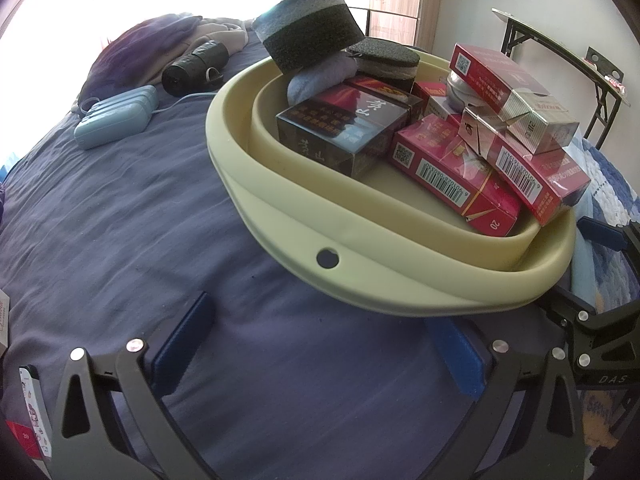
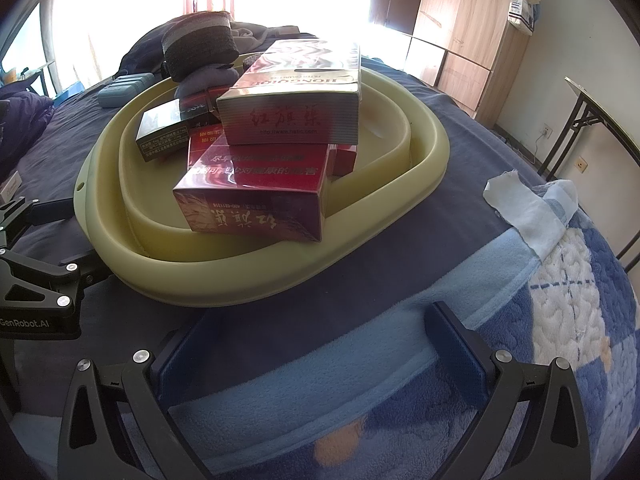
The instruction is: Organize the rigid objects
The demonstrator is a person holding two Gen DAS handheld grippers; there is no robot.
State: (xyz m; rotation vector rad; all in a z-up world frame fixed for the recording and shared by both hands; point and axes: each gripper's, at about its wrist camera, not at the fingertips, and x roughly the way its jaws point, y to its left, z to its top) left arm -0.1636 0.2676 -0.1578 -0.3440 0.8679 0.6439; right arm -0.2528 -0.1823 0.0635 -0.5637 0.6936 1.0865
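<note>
Broadly, the biggest thing in view is the bed (image 1: 120, 216), covered in a dark blue sheet, with a patterned blue blanket (image 2: 560, 300) at the near edge in the right wrist view. On it sits a pale green collapsible basin (image 1: 320, 280), flattened low, its long axis running from the near right corner away toward the window in the left wrist view.

Judging from how things lie, the gathering looks mostly done: the basin holds a heap of cigarette packs and sponges. A dark pack (image 1: 344, 128) lies flat near the basin's left wall, its long side pointing across toward the red packs. A red pack with a barcode (image 1: 452, 172) lies slanted beside it, and a red-and-silver pack (image 1: 512, 96) rests on top of the pile, tilted, one end overhanging the rim. Two dark scouring sponges (image 1: 312, 28) perch at the far end, the taller one leaning on a grey cloth-like lump.

What may remain: a pale blue case (image 1: 116, 116) with a cord and a black cylinder (image 1: 196, 66) lie on the sheet well apart from the basin, and a small pack edge (image 1: 34, 412) shows at the left border. Whether these belong in the basin cannot be told.

The left gripper (image 1: 320, 360) has its blue pads spread wide, holding nothing, just short of the basin's near wall. The right gripper (image 2: 320, 348) likewise stands spread and empty over the blanket.
</note>
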